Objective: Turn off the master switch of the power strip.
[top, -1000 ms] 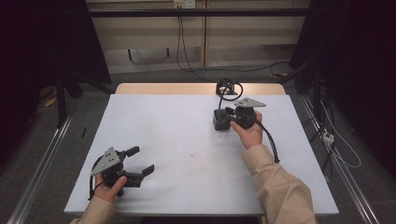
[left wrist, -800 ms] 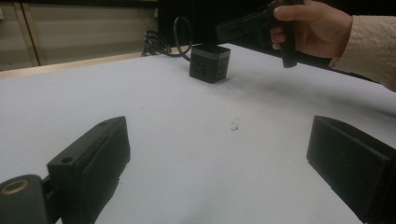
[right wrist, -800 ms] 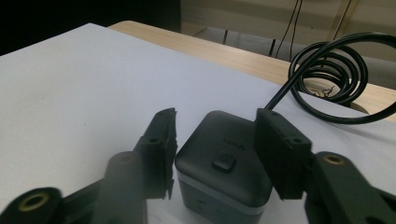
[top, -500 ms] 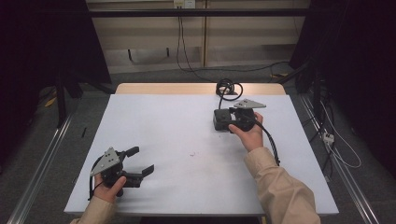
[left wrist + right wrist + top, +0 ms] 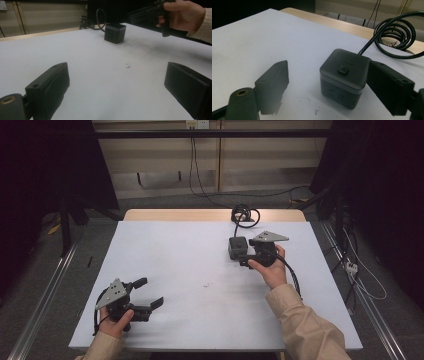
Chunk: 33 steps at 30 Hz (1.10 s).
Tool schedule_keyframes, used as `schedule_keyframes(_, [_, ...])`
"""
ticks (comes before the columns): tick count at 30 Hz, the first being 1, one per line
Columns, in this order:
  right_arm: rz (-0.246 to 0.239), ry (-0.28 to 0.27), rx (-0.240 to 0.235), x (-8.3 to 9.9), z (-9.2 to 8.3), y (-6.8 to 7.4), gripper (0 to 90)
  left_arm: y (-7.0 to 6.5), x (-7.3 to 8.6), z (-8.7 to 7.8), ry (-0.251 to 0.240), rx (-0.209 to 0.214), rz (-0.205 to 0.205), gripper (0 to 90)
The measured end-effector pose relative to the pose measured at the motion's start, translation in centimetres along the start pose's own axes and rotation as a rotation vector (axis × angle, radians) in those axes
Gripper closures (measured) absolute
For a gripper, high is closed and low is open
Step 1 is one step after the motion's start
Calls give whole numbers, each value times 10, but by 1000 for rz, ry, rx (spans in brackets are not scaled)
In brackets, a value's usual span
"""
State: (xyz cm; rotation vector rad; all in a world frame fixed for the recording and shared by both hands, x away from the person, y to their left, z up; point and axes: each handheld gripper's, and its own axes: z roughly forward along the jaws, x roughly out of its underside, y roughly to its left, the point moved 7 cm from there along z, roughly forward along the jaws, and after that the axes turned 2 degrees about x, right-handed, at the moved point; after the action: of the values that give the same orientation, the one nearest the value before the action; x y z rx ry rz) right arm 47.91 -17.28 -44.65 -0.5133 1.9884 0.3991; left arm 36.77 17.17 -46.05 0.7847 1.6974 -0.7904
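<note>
Table (image 5: 190, 270): big, flat and white, smooth on top, with a pale wood strip along the far edge.
Right tool (image 5: 239, 256): black, hard and boxy, with a grey three-cornered plate on top, held in a hand at the far right part of the table. Its jaws have just been opening and now stand wide. The cube sits between them, close by the right jaw. The left jaw is well clear of it.
Left tool (image 5: 149, 294): the same black kind, held low at the near left. Its two thick, blocky jaws are spread wide over bare table.
Cube (image 5: 344, 76): a small dark grey plastic box with round corners and a little square button on top. It stands flat on the table, at the far right.
Cord (image 5: 395, 33): thick, black and rubbery, coiled in loops behind the cube and running into its back.
</note>
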Motion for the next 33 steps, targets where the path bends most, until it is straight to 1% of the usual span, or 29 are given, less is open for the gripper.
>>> schedule_keyframes(4, [-2, 4, -11, 3, -5, 2, 164, 0, 0, 1, 2, 0, -1, 58])
schedule_keyframes(7, [-1, 21, -10, 6, -9, 3, 150, -1, 0, 1, 3, 0, 2, 58])
schedule_keyframes(10, [-1, 13, -18, 8, -13, 5, 152, -1, -1, 0, -3, -3, -1, 58])
schedule_keyframes(11, [-2, 15, -19, 9, -14, 5, 152, 0, 0, 0, 3, -1, 6, 58])
schedule_keyframes(14, [-6, 20, -28, 13, -18, 8, 145, 0, 0, 0, 2, -3, -1, 58])
schedule_keyframes(15, [-11, 33, -32, 15, -20, 9, 132, 0, 0, 0, 1, -4, 0, 58])
schedule_keyframes(17, [-14, 26, -36, 16, -22, 11, 139, 0, 0, 0, 3, -4, 1, 58])
schedule_keyframes(21, [-20, 36, -49, 21, -26, 15, 134, -1, 0, 0, 1, -11, -2, 58])
schedule_keyframes(25, [-25, 44, -56, 25, -31, 18, 124, -1, 0, 0, 2, -6, 1, 58])
schedule_keyframes(28, [-34, 60, -57, 30, -35, 19, 111, 0, 0, -1, 0, -13, -3, 58])
schedule_keyframes(33, [-46, 81, -61, 39, -41, 22, 109, -1, 0, 0, 3, -6, 1, 58])
